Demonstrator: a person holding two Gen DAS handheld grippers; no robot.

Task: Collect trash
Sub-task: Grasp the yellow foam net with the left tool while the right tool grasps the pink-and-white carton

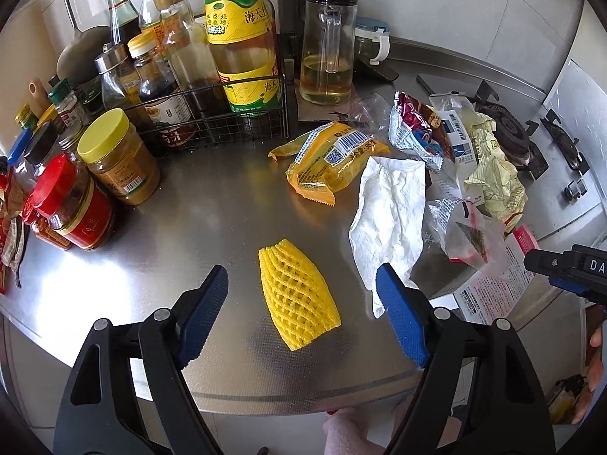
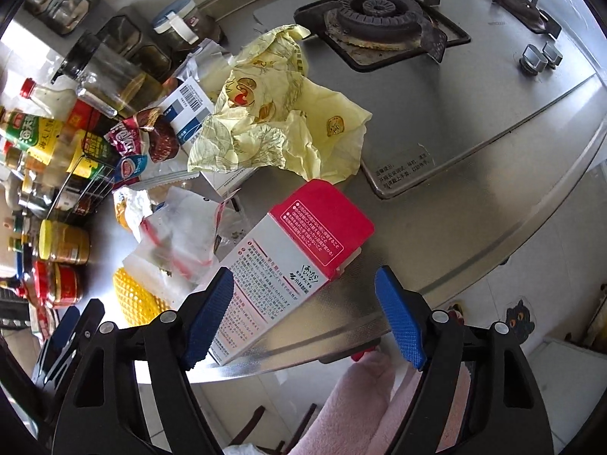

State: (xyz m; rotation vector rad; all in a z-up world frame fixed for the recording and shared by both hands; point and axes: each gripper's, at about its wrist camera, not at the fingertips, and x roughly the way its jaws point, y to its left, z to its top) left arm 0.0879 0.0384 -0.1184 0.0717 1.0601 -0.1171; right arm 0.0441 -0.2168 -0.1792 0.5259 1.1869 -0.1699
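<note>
The left gripper (image 1: 301, 316) stands wide, empty, its pads either side of a yellow foam net (image 1: 297, 297) lying flat on the steel counter (image 1: 212, 204). The right gripper (image 2: 305, 316) is likewise wide, one pad beside a red-and-white carton (image 2: 292, 265) at the counter's edge. Beyond lie a tissue (image 1: 390, 220) and wrappers (image 1: 330, 159). The thin net may slip under closing pads; a nudge could tip the carton off.

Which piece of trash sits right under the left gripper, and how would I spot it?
On the steel countertop, nearer its front edge than the wire rack of sauce bottles, a yellow foam fruit net lies alone. It sits left of the crumpled white tissue. Its open diamond mesh marks it out from the printed yellow snack wrapper behind.
</note>
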